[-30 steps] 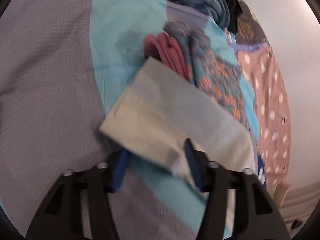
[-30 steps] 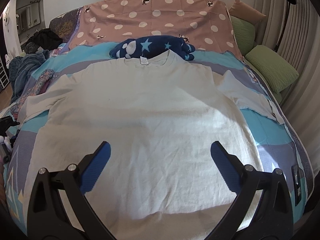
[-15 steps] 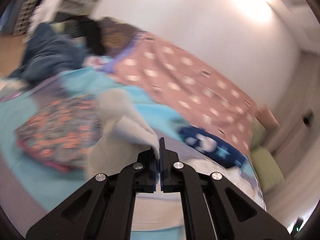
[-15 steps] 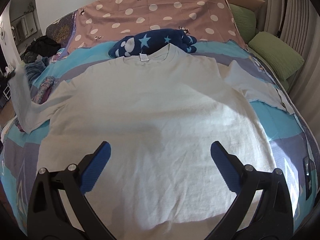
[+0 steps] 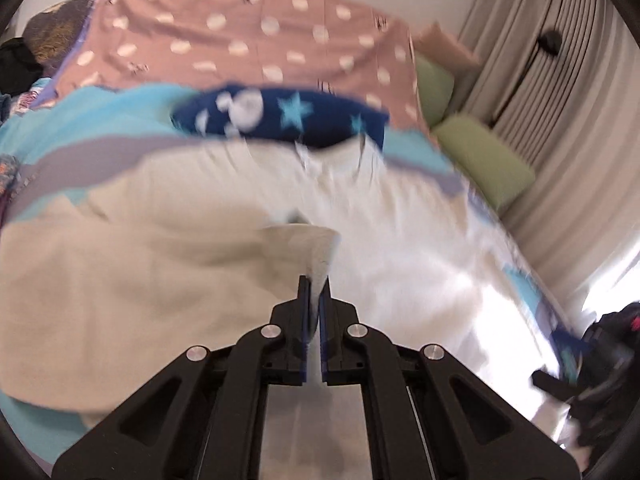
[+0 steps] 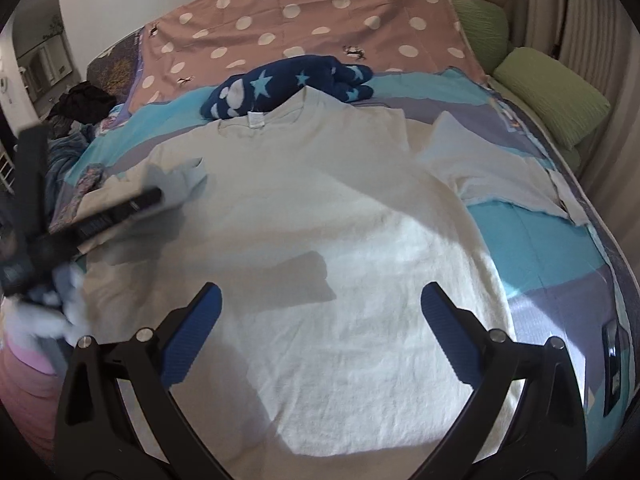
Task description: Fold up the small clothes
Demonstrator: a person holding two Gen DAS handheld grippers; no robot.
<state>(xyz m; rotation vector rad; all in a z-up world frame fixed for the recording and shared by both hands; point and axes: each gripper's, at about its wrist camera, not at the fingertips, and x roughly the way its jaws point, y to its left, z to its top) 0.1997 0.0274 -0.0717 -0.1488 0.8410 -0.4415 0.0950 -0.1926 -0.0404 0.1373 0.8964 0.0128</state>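
Note:
A white T-shirt [image 6: 320,216] lies flat on the bed, collar at the far end. My left gripper [image 5: 315,284] is shut on the shirt's left sleeve [image 5: 304,240] and holds it lifted over the shirt's body. In the right wrist view the left gripper [image 6: 156,196] shows blurred at the left with the sleeve [image 6: 180,176] folded inward. My right gripper [image 6: 320,300] is open and empty, hovering above the shirt's lower middle. The right sleeve [image 6: 480,168] lies spread out flat.
A navy star-patterned garment [image 6: 288,80] lies behind the collar. A pink polka-dot cover [image 6: 304,24] lies at the head of the bed, green pillows [image 6: 552,96] at the right. A pile of clothes [image 6: 76,132] sits at the far left. Curtains [image 5: 560,120] hang at the right.
My left gripper closed on the left sleeve, lifted it and swung it inward over the shirt. My right gripper stayed open and moved slightly closer over the shirt.

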